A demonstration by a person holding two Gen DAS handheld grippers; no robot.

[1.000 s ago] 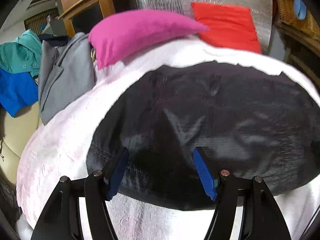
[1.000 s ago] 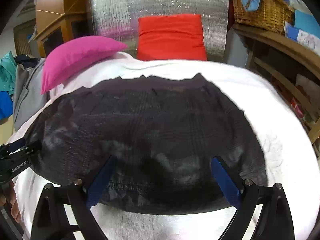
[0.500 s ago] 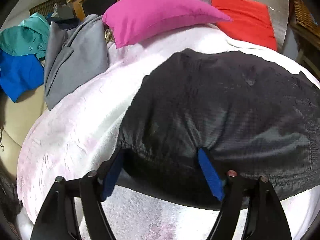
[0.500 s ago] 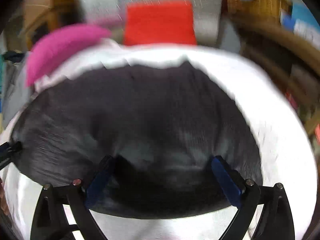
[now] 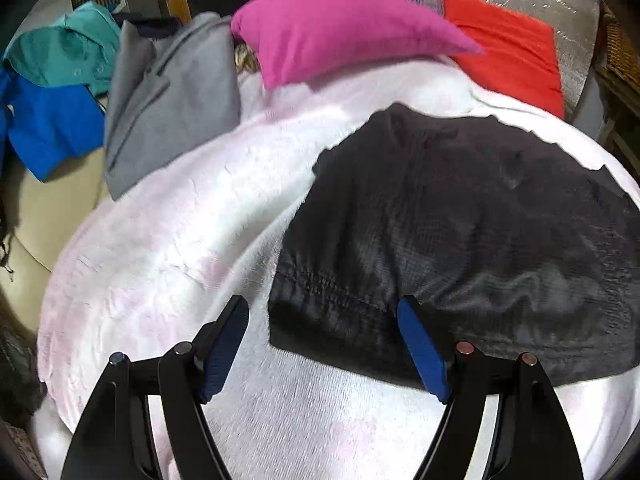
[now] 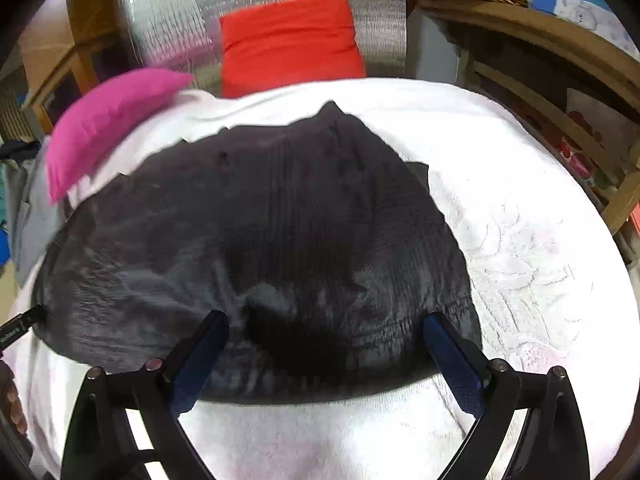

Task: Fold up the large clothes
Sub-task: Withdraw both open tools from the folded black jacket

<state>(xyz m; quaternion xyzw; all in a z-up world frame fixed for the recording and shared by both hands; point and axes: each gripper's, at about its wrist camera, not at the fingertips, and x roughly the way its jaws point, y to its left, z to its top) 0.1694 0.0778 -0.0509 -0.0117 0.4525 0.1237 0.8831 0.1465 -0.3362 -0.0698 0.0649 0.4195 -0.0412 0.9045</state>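
A black garment [image 5: 460, 232] lies spread flat on the white-covered bed [image 5: 168, 240]; it also shows in the right wrist view [image 6: 260, 232]. My left gripper [image 5: 324, 344] is open, its jaws wide apart over the garment's near left corner and the stitched hem. My right gripper [image 6: 324, 356] is open over the garment's near edge, toward its right side, with cloth between the blue pads but not pinched. The tip of the left gripper [image 6: 20, 326] shows at the far left of the right wrist view.
A pink pillow [image 5: 340, 28] and a red pillow [image 5: 508, 52] lie at the head of the bed against a silver foil board [image 6: 260, 8]. Grey, teal and blue clothes [image 5: 172, 92] are piled on the left. A wooden shelf [image 6: 560, 80] with a wicker basket stands right.
My left gripper has moved left along the near edge, from over the garment's middle to its left corner. The right gripper has moved closer to the near edge and slightly right. Both stay open.
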